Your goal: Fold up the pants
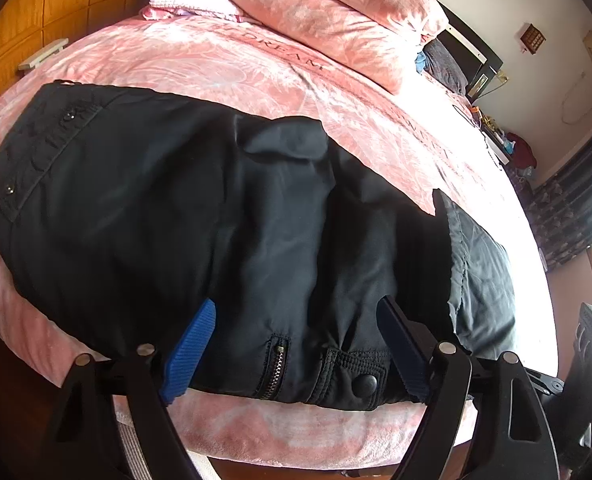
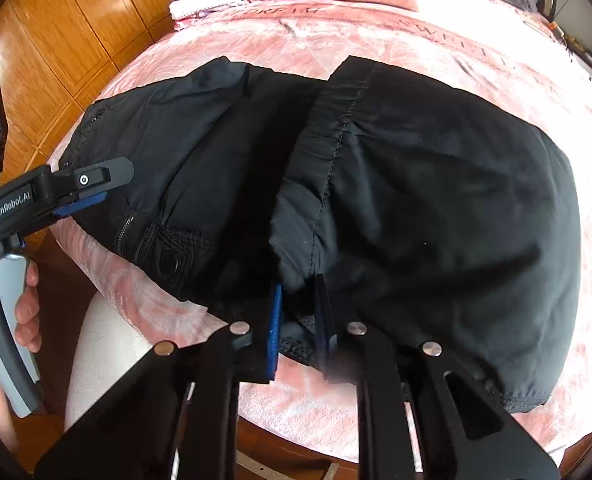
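The black pants [image 1: 216,208] are laid across the near edge of the bed [image 1: 224,64], partly folded. The left hand-held gripper [image 1: 296,320] is spread wide over the waistband, near the zipper [image 1: 279,364] and snap button [image 1: 366,383]. The right hand-held gripper [image 2: 298,300] is narrowed on a fold of the pants [image 2: 436,208] at the near edge. A pillow [image 1: 336,12] is seen at the far side.
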`<state>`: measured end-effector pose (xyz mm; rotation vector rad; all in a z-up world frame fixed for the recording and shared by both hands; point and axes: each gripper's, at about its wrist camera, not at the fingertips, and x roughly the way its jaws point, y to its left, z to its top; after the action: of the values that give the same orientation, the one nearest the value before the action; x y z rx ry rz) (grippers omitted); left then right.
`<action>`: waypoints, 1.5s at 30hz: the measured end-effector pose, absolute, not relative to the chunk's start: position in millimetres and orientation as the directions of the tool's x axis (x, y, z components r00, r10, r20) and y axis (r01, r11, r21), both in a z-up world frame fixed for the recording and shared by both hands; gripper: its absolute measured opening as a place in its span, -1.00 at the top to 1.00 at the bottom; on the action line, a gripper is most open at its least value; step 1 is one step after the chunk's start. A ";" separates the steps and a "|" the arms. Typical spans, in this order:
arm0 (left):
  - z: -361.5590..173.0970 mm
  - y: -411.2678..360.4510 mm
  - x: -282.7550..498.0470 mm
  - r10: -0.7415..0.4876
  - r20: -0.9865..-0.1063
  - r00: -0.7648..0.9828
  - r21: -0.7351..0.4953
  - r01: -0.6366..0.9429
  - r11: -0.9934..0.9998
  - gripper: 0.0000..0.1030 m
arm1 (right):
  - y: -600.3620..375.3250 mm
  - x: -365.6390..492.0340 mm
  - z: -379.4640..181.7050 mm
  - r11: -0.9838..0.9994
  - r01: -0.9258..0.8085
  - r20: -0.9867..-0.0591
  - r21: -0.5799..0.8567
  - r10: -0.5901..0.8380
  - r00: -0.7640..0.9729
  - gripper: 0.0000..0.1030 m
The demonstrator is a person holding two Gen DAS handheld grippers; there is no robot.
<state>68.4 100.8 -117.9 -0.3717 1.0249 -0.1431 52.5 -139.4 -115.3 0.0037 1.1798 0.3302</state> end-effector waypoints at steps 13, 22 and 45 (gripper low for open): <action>-130.2 116.0 73.3 -0.287 -0.809 0.512 -0.381 -0.086 0.921 -0.63 | -98.7 61.4 -108.4 0.917 -0.348 -0.899 0.194 0.308 0.310 0.82; -130.2 116.8 71.9 -0.272 -0.822 0.501 -0.364 -0.094 0.927 -0.63 | -91.8 52.1 -121.2 0.904 -0.370 -0.901 0.215 0.330 0.281 0.12; -115.3 92.6 70.1 -0.229 -0.856 0.464 -0.267 -0.016 0.964 -0.65 | -139.4 56.1 -116.8 0.919 -0.207 -0.865 0.335 0.387 0.320 0.27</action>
<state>70.1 92.6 -115.3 -0.2515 1.0834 -0.1324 56.1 -139.4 -116.8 0.1742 1.1834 0.3924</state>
